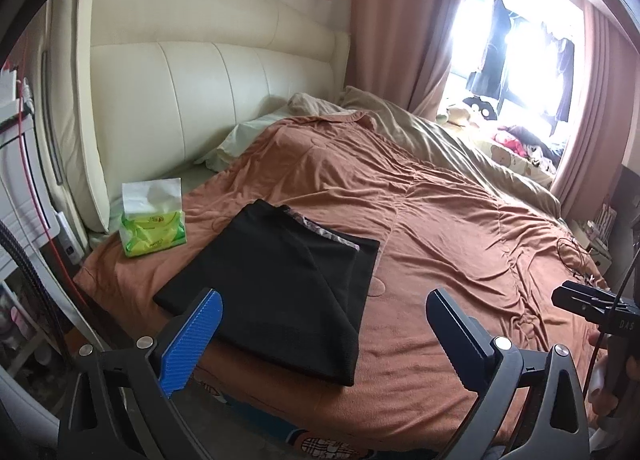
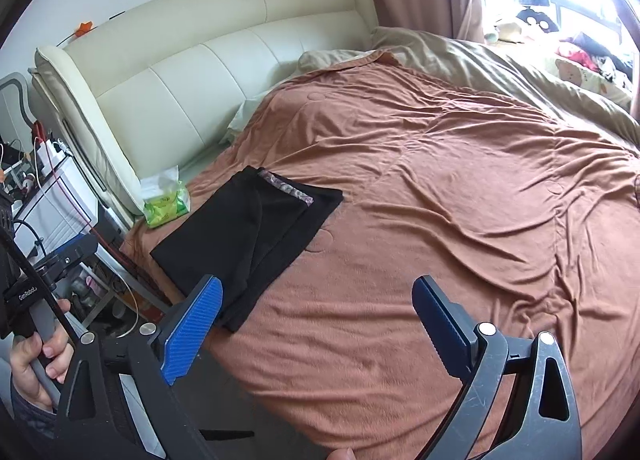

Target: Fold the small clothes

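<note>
Already the black garment point(image 1: 276, 284) lies flat near the front-left corner of the bed, on the rust-brown blanket point(image 1: 432, 220), folded into a tidy rectangle with a patterned band showing along its far edge. By the look of it the folding is mostly done; perhaps one more fold or a smoothing of the overlapping layers is left, though I cannot tell how compact it is meant to be. The left gripper point(image 1: 324, 316) hovers over the near edge of the garment with jaws spread, holding nothing. The right gripper point(image 2: 316, 304) is likewise spread and empty, to the garment's right. A green tissue pack point(image 1: 154, 230) sits just beside the garment, by the cream headboard point(image 1: 208, 100).
</note>
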Demonstrator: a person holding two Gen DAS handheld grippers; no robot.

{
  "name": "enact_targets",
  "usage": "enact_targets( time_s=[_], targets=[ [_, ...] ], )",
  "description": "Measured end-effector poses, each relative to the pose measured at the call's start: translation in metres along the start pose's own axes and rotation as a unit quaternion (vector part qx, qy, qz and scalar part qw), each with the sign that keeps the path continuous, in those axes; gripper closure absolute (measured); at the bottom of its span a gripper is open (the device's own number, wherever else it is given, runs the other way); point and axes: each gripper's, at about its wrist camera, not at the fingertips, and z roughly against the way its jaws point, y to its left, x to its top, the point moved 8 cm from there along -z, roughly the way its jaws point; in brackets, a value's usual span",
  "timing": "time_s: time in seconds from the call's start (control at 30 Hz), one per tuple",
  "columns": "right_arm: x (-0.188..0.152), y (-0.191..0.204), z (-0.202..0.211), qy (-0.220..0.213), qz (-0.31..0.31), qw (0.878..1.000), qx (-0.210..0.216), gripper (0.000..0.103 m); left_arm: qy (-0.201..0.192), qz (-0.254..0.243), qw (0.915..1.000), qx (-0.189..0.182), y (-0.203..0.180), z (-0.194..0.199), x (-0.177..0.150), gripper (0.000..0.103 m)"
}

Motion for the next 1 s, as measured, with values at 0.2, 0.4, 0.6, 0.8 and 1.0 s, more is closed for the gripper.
enact_targets(
  time_s=[0.2, 0.4, 0.6, 0.8, 1.0],
  targets=[
    [-0.026, -0.003, 0.051, -0.025, -0.002, 0.999, -0.021, 0.007, -0.014, -0.010, 0.9998, -0.011, -0.019, 0.039, -0.016, 0.000],
    [-0.053, -0.001, 0.097, -0.048, 0.000, 0.998, -0.033, 0.000, -0.028, -0.020, 0.9992, -0.019, -0.040, 0.075, -0.034, 0.000],
    [-0.087, -0.002, 0.145, -0.062, -0.010, 0.998, -0.030, 0.000, -0.040, -0.048, 0.9978, -0.024, -0.069, 0.111, -0.055, 0.000],
    [-0.132, -0.006, 0.183, -0.057, -0.009, 0.997, -0.053, 0.000, -0.055, -0.049, 0.9967, -0.035, -0.087, 0.144, -0.078, 0.000],
    [-0.160, -0.005, 0.231, -0.087, -0.020, 0.995, -0.053, 0.000, -0.067, -0.060, 0.9949, -0.047, -0.104, 0.172, -0.100, 0.000]
  ],
)
